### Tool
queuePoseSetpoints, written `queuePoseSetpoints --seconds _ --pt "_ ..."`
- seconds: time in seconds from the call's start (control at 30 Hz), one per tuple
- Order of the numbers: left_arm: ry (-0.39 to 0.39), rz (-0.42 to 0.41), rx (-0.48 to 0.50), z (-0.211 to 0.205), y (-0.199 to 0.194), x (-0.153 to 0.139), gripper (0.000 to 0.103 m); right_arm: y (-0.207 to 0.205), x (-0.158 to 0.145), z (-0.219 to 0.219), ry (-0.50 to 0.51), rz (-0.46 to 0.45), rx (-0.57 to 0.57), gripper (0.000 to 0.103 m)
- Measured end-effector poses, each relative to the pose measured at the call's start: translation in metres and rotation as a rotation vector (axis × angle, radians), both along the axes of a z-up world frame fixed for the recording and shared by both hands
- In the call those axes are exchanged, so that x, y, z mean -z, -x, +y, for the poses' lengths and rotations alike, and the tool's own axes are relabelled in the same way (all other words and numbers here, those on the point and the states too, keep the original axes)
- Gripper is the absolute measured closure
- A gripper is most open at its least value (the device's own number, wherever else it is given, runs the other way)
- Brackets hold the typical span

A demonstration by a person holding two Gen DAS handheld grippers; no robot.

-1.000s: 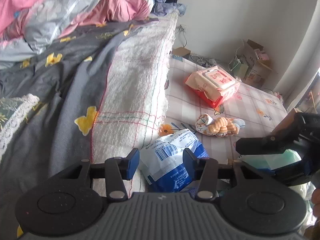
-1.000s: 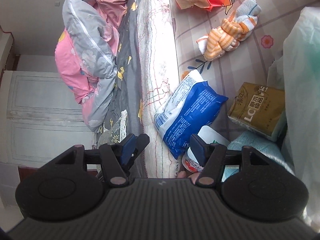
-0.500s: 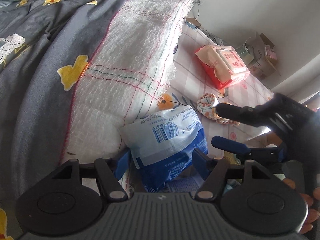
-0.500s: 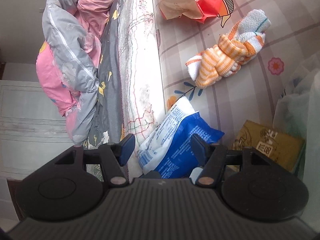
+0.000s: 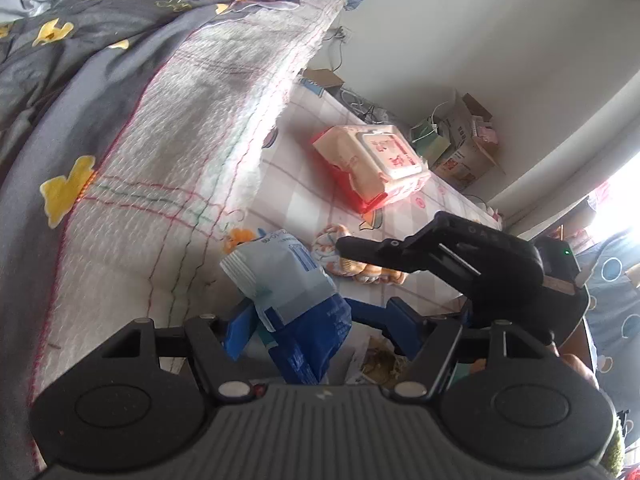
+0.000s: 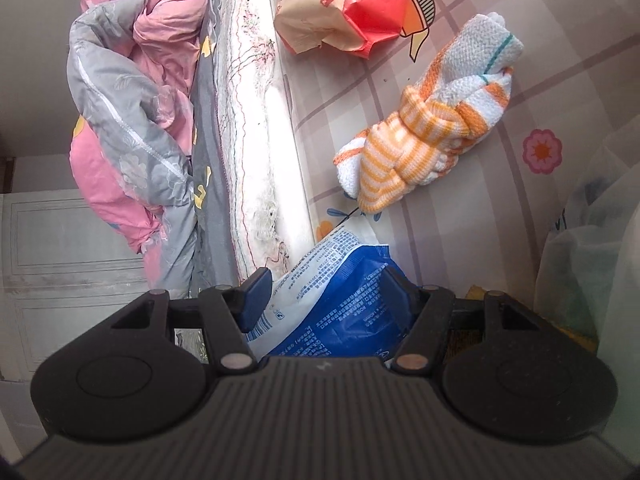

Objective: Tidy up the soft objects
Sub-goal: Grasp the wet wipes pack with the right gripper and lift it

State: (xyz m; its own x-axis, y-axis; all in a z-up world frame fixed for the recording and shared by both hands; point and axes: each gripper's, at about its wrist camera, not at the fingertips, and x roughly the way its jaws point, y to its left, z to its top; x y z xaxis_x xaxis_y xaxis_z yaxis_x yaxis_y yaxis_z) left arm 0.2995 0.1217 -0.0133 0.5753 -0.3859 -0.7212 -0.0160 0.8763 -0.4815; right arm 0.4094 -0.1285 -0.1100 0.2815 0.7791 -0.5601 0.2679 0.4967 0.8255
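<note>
A blue and white soft pack (image 5: 296, 300) lies on the checked sheet beside the white blanket. It sits between the fingers of my left gripper (image 5: 316, 324), and it is lifted and crumpled; the jaws look closed on it. The same pack (image 6: 328, 304) also sits between the open fingers of my right gripper (image 6: 326, 294), which shows in the left wrist view (image 5: 400, 280) just right of the pack. A knotted orange-striped towel (image 6: 424, 140) lies beyond. A red wet-wipes pack (image 6: 344, 4) lies farther off.
A white blanket (image 5: 168, 184) and a grey quilt (image 5: 60, 80) lie to the left, with a pink and grey duvet (image 6: 124, 120) piled behind. A white plastic bag (image 6: 592, 240) stands at the right. Cardboard boxes (image 5: 464, 148) stand by the wall.
Both grippers moved in on the blue pack. My left gripper closed on it and raised its end off the sheet. My right gripper came forward around it.
</note>
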Motion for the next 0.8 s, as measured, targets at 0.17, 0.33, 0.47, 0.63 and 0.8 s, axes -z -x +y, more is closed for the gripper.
queuePoseSetpoints --seconds 0.17,0.33,0.47,0.63,0.8 --pt "-0.015 -0.056 0.051 -0.022 -0.007 -0.007 0.033 -0.003 -0.003 -0.014 -0.028 -0.005 0.027 0.042" --pt "-0.027 -0.111 0.116 -0.045 -0.011 -0.014 0.033 -0.005 -0.012 -0.031 -0.054 -0.005 0.050 0.042" --pt "-0.035 -0.141 0.195 -0.068 -0.013 -0.016 0.035 -0.004 -0.030 -0.051 -0.051 -0.051 0.069 0.042" --pt "-0.024 -0.124 0.292 -0.096 -0.014 -0.008 0.037 0.001 -0.049 -0.074 0.005 -0.101 0.059 0.042" --pt "-0.019 -0.094 0.326 -0.108 -0.011 0.002 0.037 0.011 -0.049 -0.093 0.043 -0.095 0.043 0.044"
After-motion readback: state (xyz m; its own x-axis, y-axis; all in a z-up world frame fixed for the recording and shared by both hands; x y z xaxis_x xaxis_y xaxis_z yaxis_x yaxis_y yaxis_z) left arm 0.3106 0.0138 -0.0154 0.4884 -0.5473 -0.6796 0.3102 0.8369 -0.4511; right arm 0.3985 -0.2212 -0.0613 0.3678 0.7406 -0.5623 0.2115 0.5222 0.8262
